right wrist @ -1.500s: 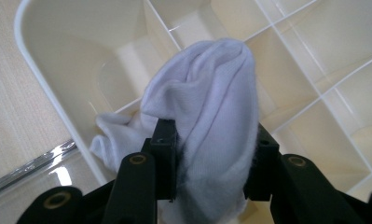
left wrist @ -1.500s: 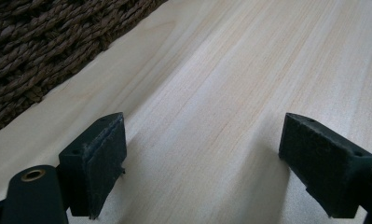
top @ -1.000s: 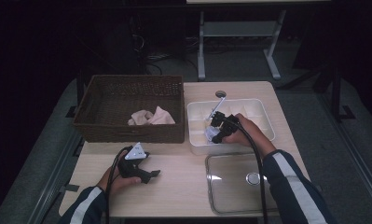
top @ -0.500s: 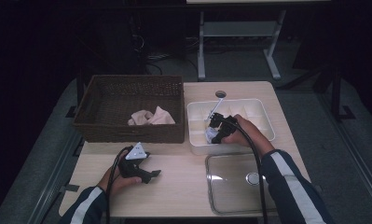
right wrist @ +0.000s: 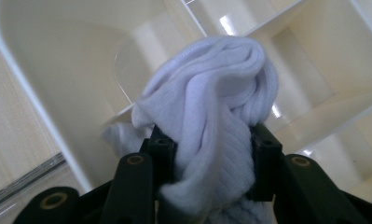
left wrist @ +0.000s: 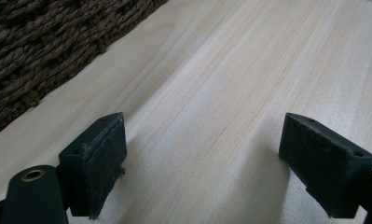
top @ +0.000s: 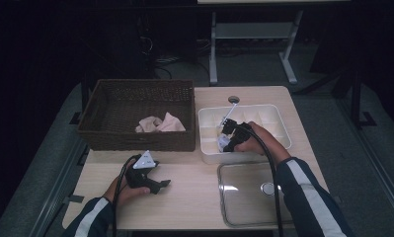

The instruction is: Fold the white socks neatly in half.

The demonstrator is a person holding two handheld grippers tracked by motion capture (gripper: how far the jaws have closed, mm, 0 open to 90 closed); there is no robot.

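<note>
Basket: the dark wicker basket (top: 135, 140) sits at the left centre of the high view, on the far left part of the counter (top: 194, 202). A pinkish cloth (top: 160, 123) lies bunched in its right half, probably laundry waiting to be sorted.
Left claw: the left claw (top: 160, 185) rests low on the bare counter at the lower left of the high view, in front of the basket. Its jaws stand wide with nothing between them; in the left gripper view its pads (left wrist: 102, 163) frame plain wood, with the basket weave at the upper left. It seems parked out of the way while the other hand works.
Lid: a clear lid (top: 254, 195) lies flat on the counter at the lower centre-right, in front of the box, likely set aside so the box is open from above.
Divided box: the white compartment box (top: 278, 126) stands right of the basket, its partitions showing in the right gripper view.
White sock: the rolled white sock (right wrist: 211, 121) is at the box's near left corner, bunched between the right claw's pads, over a compartment.
Right claw: the right claw (top: 223, 142) reaches into that corner from the right. Its jaws are narrow around the sock and have just been opening, with the pads at its sides, so it is probably being released there.
</note>
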